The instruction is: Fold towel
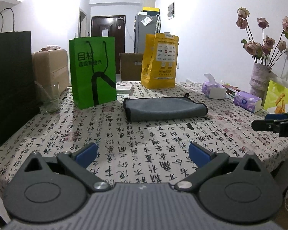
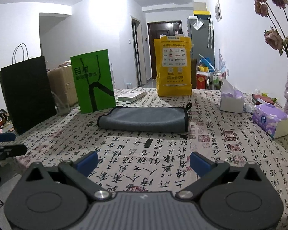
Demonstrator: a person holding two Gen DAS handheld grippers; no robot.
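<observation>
Already doubled over once by the look of it, the grey towel (image 1: 164, 108) lies flat near the middle of the counter (image 1: 124, 145), with its rolled fold facing the person and a small hanging loop (image 2: 188, 106) at its far right corner. Both tools sit well back from it, near the counter's front edge. The left tool (image 1: 142, 153) has its blue pads spread wide with nothing between them, and the right tool (image 2: 143, 160) is likewise spread and empty.

Judging from this, either a further fold is due or the work is finished; the pictures alone do not settle it. If another fold comes, the risks are plain enough. The cloth looks soft and thick, so a pinch taken at the rounded fold might catch only the top layer and peel the towel open instead of carrying both layers over. A drag along the printed tablecloth (image 2: 163, 164) could ruck it up too.

The green bag (image 1: 94, 71) stands just beside the towel's left end, with a glass (image 1: 50, 99) further left. A wide sweep from the left tool could tip either.
</observation>
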